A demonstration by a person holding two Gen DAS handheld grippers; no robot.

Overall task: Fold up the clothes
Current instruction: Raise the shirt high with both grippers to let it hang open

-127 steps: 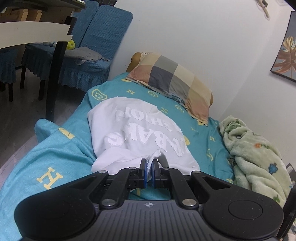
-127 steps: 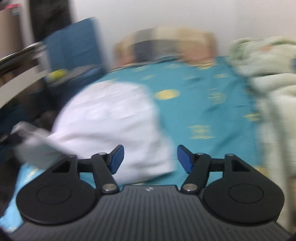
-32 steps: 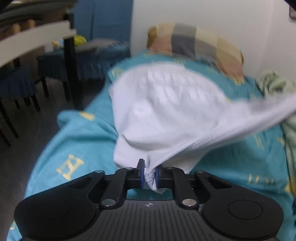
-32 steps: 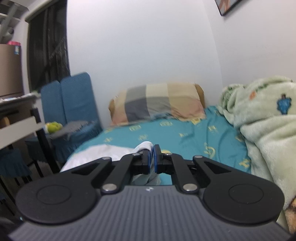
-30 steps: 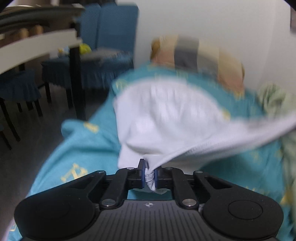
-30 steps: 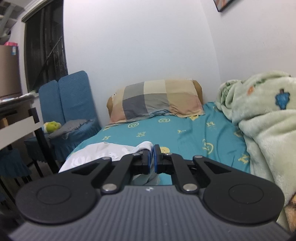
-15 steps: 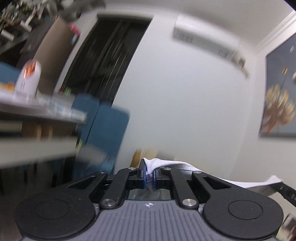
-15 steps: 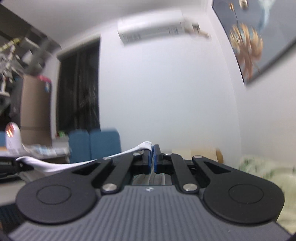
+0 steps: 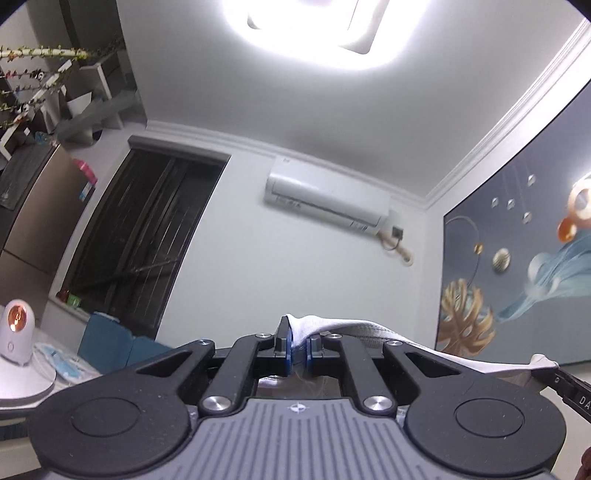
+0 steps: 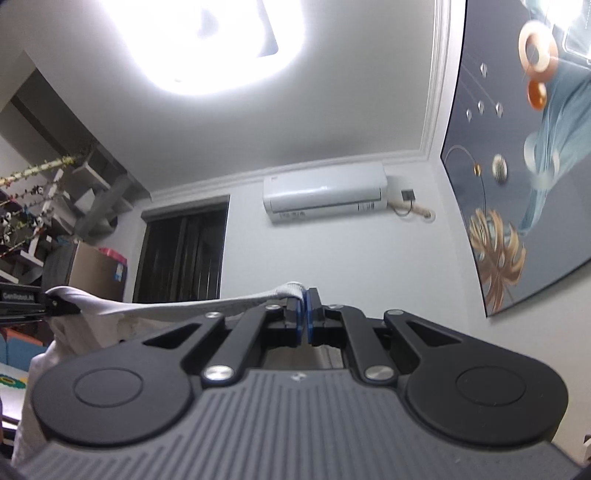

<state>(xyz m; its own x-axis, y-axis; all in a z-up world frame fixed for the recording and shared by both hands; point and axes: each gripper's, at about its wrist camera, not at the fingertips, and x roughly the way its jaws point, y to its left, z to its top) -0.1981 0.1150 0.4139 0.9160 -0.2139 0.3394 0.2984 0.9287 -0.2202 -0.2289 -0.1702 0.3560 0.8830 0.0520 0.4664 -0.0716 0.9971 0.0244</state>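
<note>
The left gripper (image 9: 298, 349), black with blue pads, points up toward the ceiling, its jaws pinched on the folded edge of a white knitted-cotton garment (image 9: 354, 332). From that pinch the cloth's hem runs taut to the right edge of the left wrist view, where the other tool's black tip (image 9: 561, 380) grips it. The right gripper (image 10: 305, 314), of the same build, is likewise pressed together on the white cloth, and in its view the hem stretches leftward to the left tool's tip (image 10: 55, 304), while the rest of the fabric hangs down below it at the lower left (a loose, crumpled fall). So the garment is held up in the air, spread between the two tools. Behind stand a white wall-mounted air conditioner (image 9: 327, 201), a bright square ceiling lamp (image 9: 314, 29), a dark curtained window (image 9: 140, 236) and a large blue-grey wall painting with gold leaves (image 9: 524, 266).
</note>
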